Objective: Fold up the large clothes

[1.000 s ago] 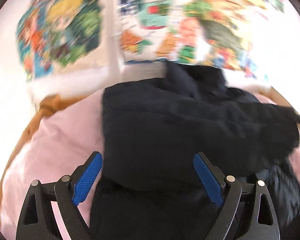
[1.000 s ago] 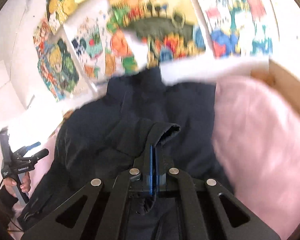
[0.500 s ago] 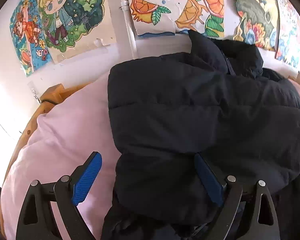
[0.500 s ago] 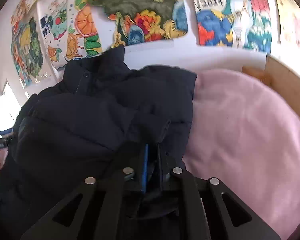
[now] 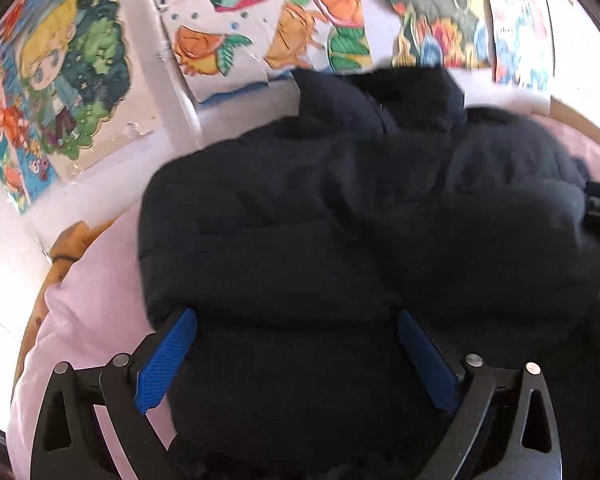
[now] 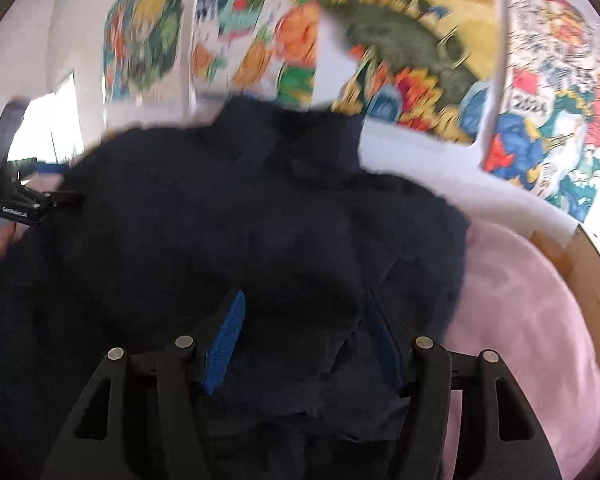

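Note:
A dark navy puffer jacket (image 5: 340,232) lies on a pink sheet (image 5: 92,312), its collar toward the wall and both sleeves folded across its body. It fills the middle of the right wrist view (image 6: 260,248) too. My left gripper (image 5: 296,360) is open over the jacket's near left part, blue pads wide apart, holding nothing. My right gripper (image 6: 304,344) is open over the jacket's near right part, with loose fabric lying between its blue pads. The left gripper also shows at the left edge of the right wrist view (image 6: 16,208).
Colourful cartoon posters (image 5: 60,80) cover the white wall behind the bed. A wooden bed frame (image 6: 596,288) rims the pink sheet (image 6: 532,328) on the right, and on the left in the left wrist view (image 5: 60,248).
My right gripper has opened and let go of the jacket sleeve it was pinching. The sleeve now lies folded over the body. The left gripper stayed open and shifted over the jacket.

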`<state>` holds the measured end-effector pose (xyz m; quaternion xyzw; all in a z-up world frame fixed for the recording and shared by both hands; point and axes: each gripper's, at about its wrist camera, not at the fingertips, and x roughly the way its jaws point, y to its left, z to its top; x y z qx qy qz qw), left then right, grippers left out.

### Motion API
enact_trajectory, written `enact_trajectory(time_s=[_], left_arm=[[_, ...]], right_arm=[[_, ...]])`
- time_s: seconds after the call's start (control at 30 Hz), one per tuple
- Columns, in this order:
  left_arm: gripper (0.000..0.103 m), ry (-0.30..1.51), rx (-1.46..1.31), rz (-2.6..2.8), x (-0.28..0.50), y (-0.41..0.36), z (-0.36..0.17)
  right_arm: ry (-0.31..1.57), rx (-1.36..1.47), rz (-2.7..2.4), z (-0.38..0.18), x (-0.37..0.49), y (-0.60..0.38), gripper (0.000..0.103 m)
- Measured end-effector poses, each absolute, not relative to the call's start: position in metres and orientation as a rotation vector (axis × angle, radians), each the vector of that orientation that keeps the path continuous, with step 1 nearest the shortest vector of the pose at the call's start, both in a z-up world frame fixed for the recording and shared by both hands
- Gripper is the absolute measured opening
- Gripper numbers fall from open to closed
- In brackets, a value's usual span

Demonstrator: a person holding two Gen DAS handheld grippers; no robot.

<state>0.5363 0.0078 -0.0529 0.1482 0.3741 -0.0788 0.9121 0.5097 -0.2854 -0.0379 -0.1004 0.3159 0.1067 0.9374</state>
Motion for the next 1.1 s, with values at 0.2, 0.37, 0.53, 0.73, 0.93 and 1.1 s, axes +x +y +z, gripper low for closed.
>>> enact_trajectory(time_s=[0.2,0.37,0.53,0.73,0.93,1.1], left_arm=[[0.103,0.811,0.272,-0.203,0.557,0.010,-0.075],[0.103,0.823,0.215,-0.267,0.554,0.022,-0.064],[0.103,0.691,0.166,-0.369,0.539,0.038,-0.021],[0.103,0.616,0.155,-0.302,0.592,0.018,0.005],[0.103,0.715,0.027,-0.242,0.656,0.020,-0.009],[0.103,0.718,-0.001,-0.251,0.663,0.027,-0.022]], right_arm=[[0.686,-0.213,0.184,-0.061,0.529,-0.285,0.057],[0.678,-0.225,0.189,-0.057,0.526,-0.282,0.059],[0.656,-0.157,0.260,-0.013,0.530,-0.289,0.066],[0.628,-0.038,0.233,0.032,0.598,-0.286,0.073],[0.667,0.076,0.144,0.033,0.683,-0.274,0.073],[0.675,0.112,0.086,0.031,0.729,-0.259,0.073]])
